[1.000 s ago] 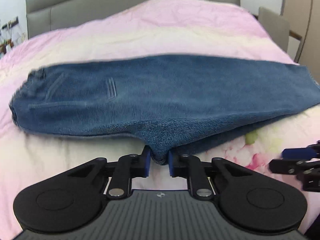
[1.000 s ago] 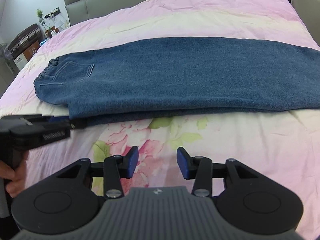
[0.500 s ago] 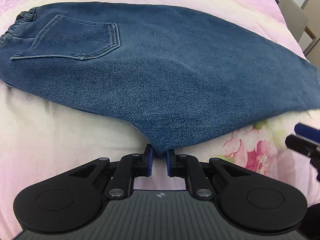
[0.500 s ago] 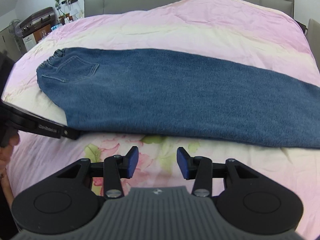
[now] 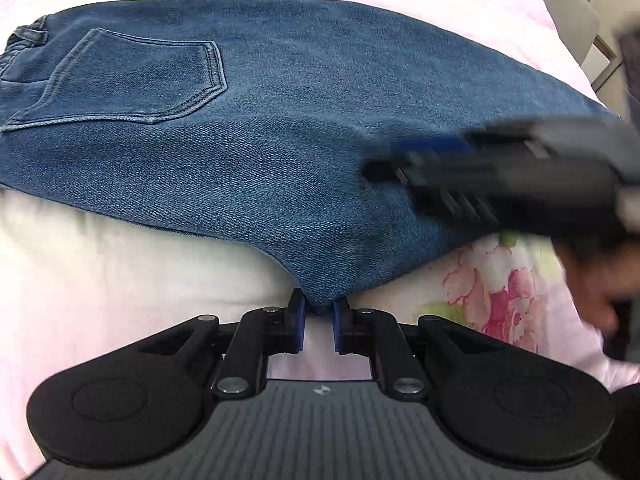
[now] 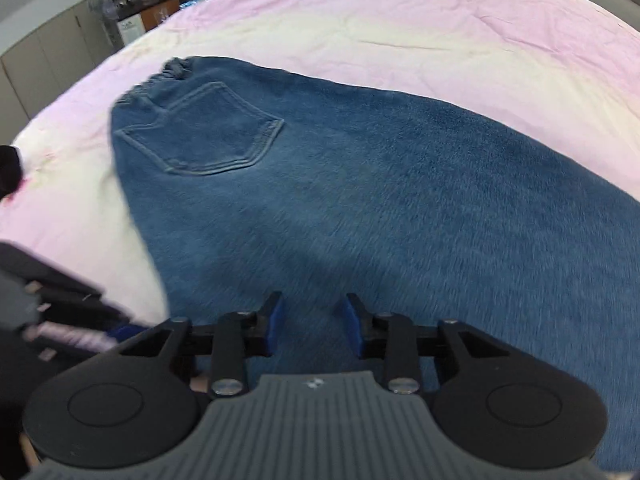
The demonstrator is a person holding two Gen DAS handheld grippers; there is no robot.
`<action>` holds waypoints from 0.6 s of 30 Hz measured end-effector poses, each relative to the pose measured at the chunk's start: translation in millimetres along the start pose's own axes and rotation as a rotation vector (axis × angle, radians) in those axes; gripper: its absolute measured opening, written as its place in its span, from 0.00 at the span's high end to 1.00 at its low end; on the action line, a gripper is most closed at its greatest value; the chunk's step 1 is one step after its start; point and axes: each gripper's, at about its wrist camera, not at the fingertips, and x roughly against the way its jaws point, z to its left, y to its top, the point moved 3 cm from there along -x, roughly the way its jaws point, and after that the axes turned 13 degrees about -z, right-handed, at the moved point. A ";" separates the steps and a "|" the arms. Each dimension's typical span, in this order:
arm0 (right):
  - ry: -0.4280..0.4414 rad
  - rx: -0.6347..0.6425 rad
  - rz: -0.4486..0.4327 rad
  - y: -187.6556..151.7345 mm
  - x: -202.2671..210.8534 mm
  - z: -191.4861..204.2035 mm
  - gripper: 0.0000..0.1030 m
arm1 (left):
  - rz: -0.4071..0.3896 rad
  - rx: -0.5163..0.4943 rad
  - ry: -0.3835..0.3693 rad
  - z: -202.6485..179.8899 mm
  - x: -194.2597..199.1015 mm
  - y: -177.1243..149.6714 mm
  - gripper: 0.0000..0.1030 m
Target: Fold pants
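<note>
Blue jeans [image 5: 280,140] lie folded lengthwise on the bed, back pocket [image 5: 132,80] up and waistband to the left. My left gripper [image 5: 319,314] is shut on the pointed crotch corner at the near edge. My right gripper [image 6: 314,320] hovers over the denim [image 6: 360,200] near that same edge. Its jaws are closing, and I see only the flat cloth below them, nothing pinched. In the left wrist view it shows as a blurred black shape [image 5: 384,162] coming in from the right above the jeans.
The bed cover [image 5: 120,280] is pink and cream, with a flower print [image 5: 504,292] near the right. A person's hand [image 5: 600,280] holds the right gripper. A chair [image 5: 568,8] stands beyond the bed's right side; a cabinet and fan [image 6: 104,4] stand far left.
My right gripper has swung left from the flowered cover to over the jeans, and its jaws have narrowed. My left gripper tipped downward early on and keeps its hold on the crotch corner.
</note>
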 end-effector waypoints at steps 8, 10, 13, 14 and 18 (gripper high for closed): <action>-0.020 -0.059 0.026 19.1 -28.4 -14.3 0.84 | 0.017 -0.033 -0.048 -1.0 8.6 6.4 0.83; 0.004 -0.102 0.017 19.6 -15.3 -18.6 0.75 | 0.015 -0.035 -0.075 0.7 17.6 10.4 0.81; -0.015 -0.118 -0.017 14.4 14.7 -29.6 0.63 | -0.005 -0.039 -0.127 3.3 37.5 19.8 0.81; -0.023 -0.121 -0.023 11.8 24.4 -34.5 0.63 | -0.032 -0.046 -0.145 2.2 48.3 22.7 0.81; -0.113 -0.142 -0.048 -2.0 70.5 -65.7 0.63 | -0.159 0.012 -0.134 12.2 67.7 50.5 0.80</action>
